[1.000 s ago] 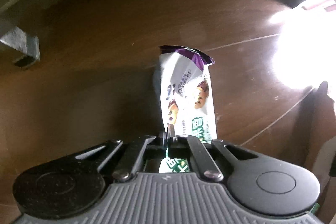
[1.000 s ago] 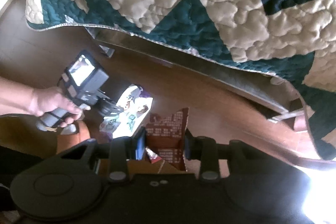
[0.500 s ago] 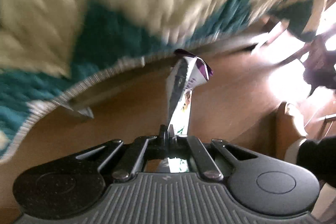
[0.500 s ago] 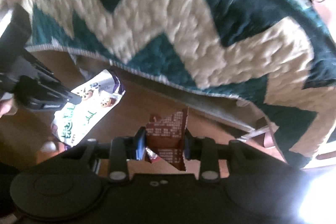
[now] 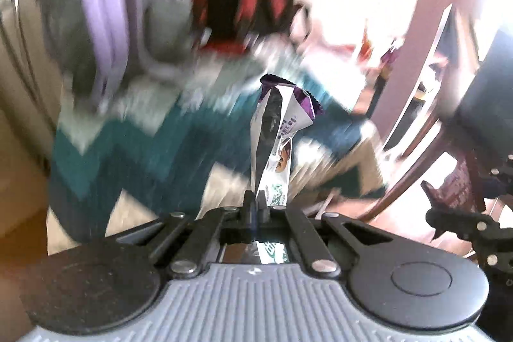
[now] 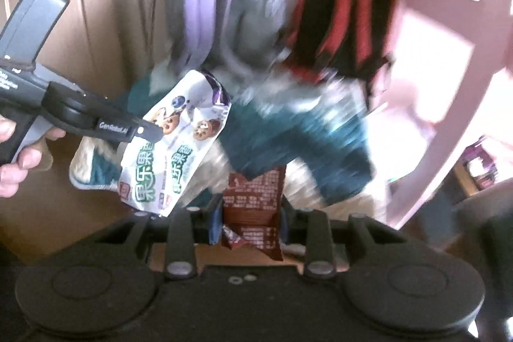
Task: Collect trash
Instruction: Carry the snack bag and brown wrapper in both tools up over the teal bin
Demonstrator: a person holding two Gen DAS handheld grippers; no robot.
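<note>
**Two wrappers held in two grippers**

Left gripper [image 5: 255, 201] has its two narrow fingers pressed together on the lower end of the white snack wrapper [image 5: 275, 143]. In the left wrist view this wrapper stands almost upright and is seen from its edge, folded thin, with a purple zigzag-cut top. The right wrist view shows what the first hides: the same wrapper [image 6: 179, 143] from its flat side, glossy and crinkled, printed with cookie pictures and green characters, hanging from the tip of the left gripper [image 6: 150, 133], whose grey handle a hand [image 6: 19, 156] holds at the left edge.

Right gripper [image 6: 250, 207] is clamped on the brown wrapper [image 6: 253, 201], a matte dark red-brown packet with small white text and a torn, ragged lower corner, standing upright between the two black pads. In the left wrist view only a dark ragged piece of it [image 5: 449, 191] shows at the right edge, beside the right gripper's black links.

Behind both wrappers lies a blurred quilt [image 6: 288, 130], soft and puffy, in teal and cream zigzags. A red and black bag [image 6: 346, 28] sits above it, and a pale pink chair frame [image 6: 449, 53] stands at the right.
</note>
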